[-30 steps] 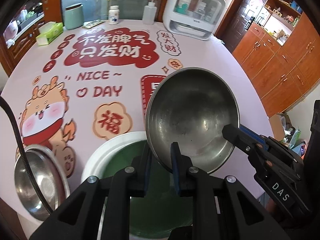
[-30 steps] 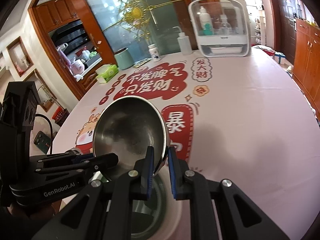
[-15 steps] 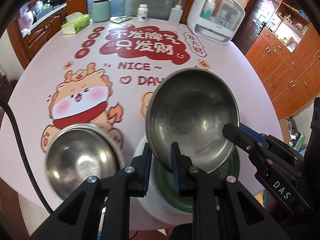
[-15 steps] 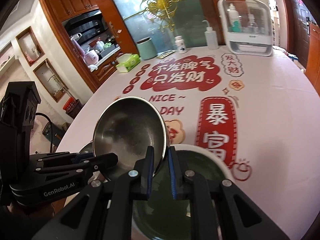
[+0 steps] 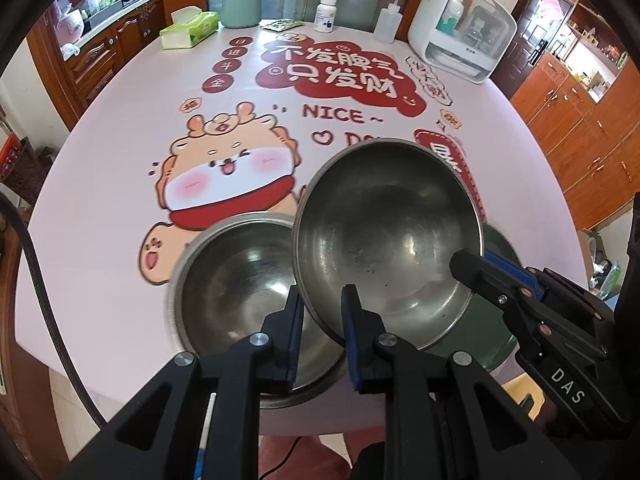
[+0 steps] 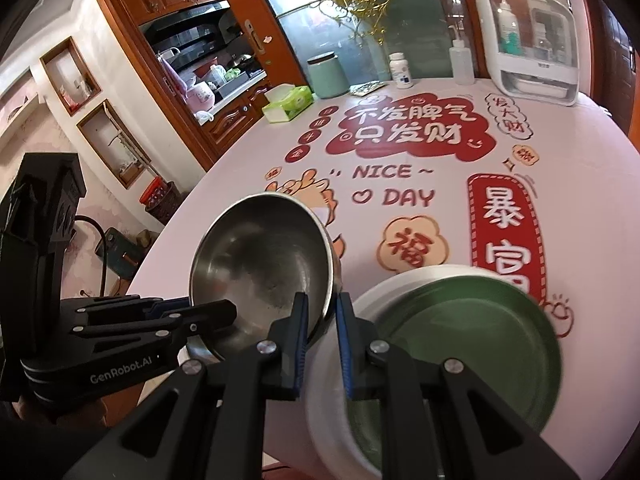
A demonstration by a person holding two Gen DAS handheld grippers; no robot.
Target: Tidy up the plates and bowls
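Both grippers hold one steel bowl [image 5: 384,236] by its rim, lifted above the table. My left gripper [image 5: 322,312] is shut on its near rim. My right gripper [image 6: 322,310] is shut on the opposite rim; it shows in the left wrist view [image 5: 464,260] at the right. The held bowl also shows in the right wrist view [image 6: 260,264]. A second steel bowl [image 5: 236,296] sits on the table below and left of it. A green plate with a white rim [image 6: 472,344] lies to the right, also showing in the left wrist view [image 5: 496,244].
The round table [image 5: 120,184] has a pink printed cloth; its near edge is just under the bowls. At the far side stand a tissue box [image 5: 188,32], a green canister [image 5: 240,4], a pill bottle [image 5: 326,14], a squeeze bottle [image 5: 390,22] and a white storage box [image 5: 460,28].
Both grippers have carried the held bowl leftward, off the green plate and over toward the second steel bowl, which now lies right beneath its left side.
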